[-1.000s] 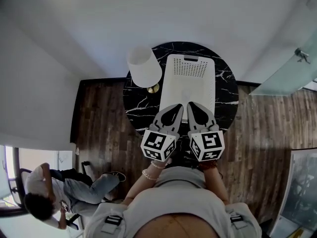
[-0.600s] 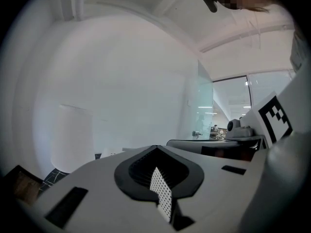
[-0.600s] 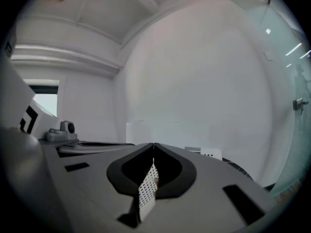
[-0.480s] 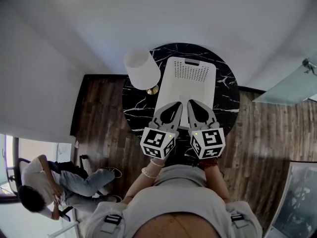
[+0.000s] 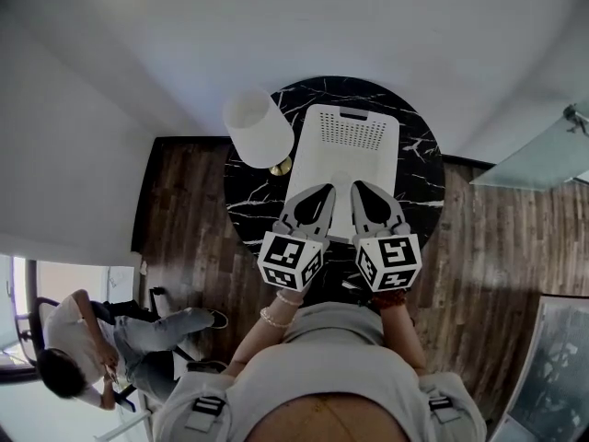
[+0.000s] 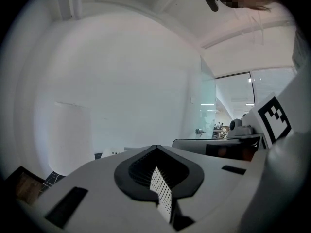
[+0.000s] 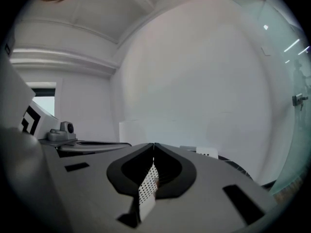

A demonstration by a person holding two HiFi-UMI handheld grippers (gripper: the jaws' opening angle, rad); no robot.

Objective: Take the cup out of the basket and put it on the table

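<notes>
1. Hovering side by side over the near edge of the table [image 5: 259, 201], the left gripper [image 5: 326, 190] and right gripper [image 5: 357, 187] each have their jaws pressed together on nothing.
2. Their tips lie over the near end of the white basket [image 5: 373, 155], which lies along the middle of the round top. Bare marble shows on both sides of it.
3. The cup cannot be made out inside the basket.
4. A lamp [image 5: 256, 125] stands just left of the basket's far half, at the table's rim.
5. Open floor [image 5: 184, 201] flanks the table. A seated person [image 5: 83, 348] is well apart, and a glass panel [image 5: 534, 145] stands on the right.
</notes>
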